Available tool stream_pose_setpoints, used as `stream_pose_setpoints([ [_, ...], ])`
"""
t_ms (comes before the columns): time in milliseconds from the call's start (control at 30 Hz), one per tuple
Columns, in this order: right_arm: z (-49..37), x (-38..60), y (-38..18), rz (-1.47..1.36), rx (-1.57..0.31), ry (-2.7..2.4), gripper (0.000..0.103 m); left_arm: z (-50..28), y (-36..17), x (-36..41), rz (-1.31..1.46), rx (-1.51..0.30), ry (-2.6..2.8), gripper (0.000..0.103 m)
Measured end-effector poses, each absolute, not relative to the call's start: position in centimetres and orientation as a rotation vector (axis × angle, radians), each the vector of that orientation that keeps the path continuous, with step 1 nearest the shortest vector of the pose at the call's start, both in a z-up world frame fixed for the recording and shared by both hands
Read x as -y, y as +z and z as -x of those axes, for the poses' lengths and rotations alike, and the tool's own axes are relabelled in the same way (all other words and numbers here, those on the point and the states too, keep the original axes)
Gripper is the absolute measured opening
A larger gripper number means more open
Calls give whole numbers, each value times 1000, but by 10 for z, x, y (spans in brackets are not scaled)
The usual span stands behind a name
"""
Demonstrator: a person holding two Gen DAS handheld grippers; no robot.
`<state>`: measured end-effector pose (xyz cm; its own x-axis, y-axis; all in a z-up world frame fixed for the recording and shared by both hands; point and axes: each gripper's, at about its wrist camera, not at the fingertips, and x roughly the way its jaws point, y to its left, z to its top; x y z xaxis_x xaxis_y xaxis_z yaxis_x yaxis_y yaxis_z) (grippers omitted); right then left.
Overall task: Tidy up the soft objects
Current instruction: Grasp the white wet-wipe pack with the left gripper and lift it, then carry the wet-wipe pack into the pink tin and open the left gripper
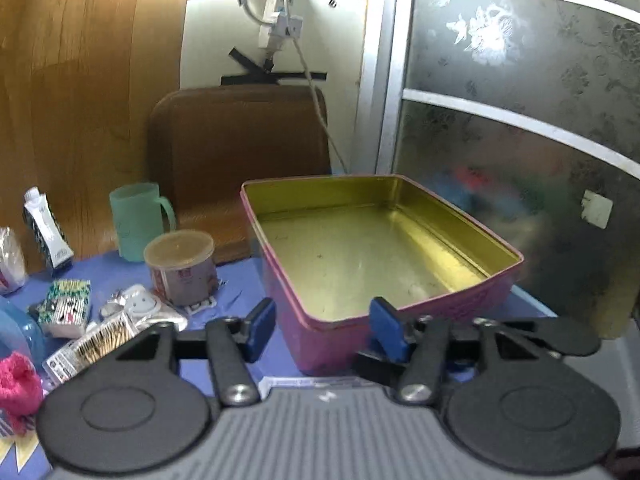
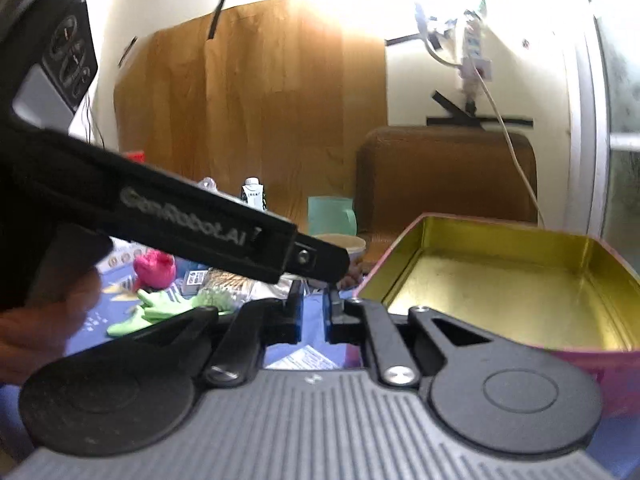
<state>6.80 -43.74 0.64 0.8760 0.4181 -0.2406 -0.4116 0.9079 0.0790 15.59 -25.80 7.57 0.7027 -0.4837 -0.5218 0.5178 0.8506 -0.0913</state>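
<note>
A pink tin box (image 1: pixel 320 332) with a gold inside stands open on the blue table; nothing lies in it. My left gripper (image 1: pixel 324 330) is open and empty, its blue pads either side of the tin's near left corner. The tin (image 2: pixel 592 364) also shows at right in the right wrist view. My right gripper (image 2: pixel 314 316) is open a little and empty, just left of the tin. A pink knitted thing (image 1: pixel 18 384) lies at far left; it also shows in the right wrist view (image 2: pixel 154 268), beside a green soft thing (image 2: pixel 156 310).
A green mug (image 1: pixel 138 220), a round tub (image 1: pixel 180 266), a small carton (image 1: pixel 46 228), a patterned packet (image 1: pixel 66 306), a bag of sticks (image 1: pixel 94 346) and a white plug (image 1: pixel 140 302) crowd the table's left. The left tool's black body (image 2: pixel 180 220) crosses the right wrist view.
</note>
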Motion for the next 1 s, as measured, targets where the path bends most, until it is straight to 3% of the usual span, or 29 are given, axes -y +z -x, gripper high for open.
stream_pose_setpoints([
  [33,-66,445,2,-22,-279,434,19,-162,70,256,-65,-580,-534,80],
  [67,-64,449,-4,-16,-305,425,37,-166,62,253,-65,-599,-504,86],
  [100,-61,453,-9,-15,-328,415,61,-168,53,250,-59,-625,-488,86],
  [133,-58,454,-15,-14,-351,411,68,-171,44,249,-46,-661,-489,86],
  [233,-65,450,-35,9,-449,417,70,-175,15,253,-28,-761,-516,84],
  [300,-73,440,-43,39,-495,418,72,-178,-7,258,-46,-814,-518,67],
  [333,-75,435,-47,53,-490,416,73,-176,-11,257,-32,-794,-520,64],
  [367,-74,428,-48,90,-470,416,66,-169,-15,256,-33,-785,-534,63],
  [400,-72,423,-47,101,-458,436,53,-165,-13,257,-45,-779,-518,63],
  [533,-62,412,-45,104,-421,431,46,-143,-5,246,-9,-761,-472,53],
  [767,-53,419,-20,69,-259,441,42,-123,55,245,-14,-591,-475,53],
  [867,-51,421,-3,70,-176,434,24,-129,78,261,-13,-565,-583,52],
  [1000,-65,431,14,90,-123,348,23,-141,90,301,-98,-508,-605,51],
])
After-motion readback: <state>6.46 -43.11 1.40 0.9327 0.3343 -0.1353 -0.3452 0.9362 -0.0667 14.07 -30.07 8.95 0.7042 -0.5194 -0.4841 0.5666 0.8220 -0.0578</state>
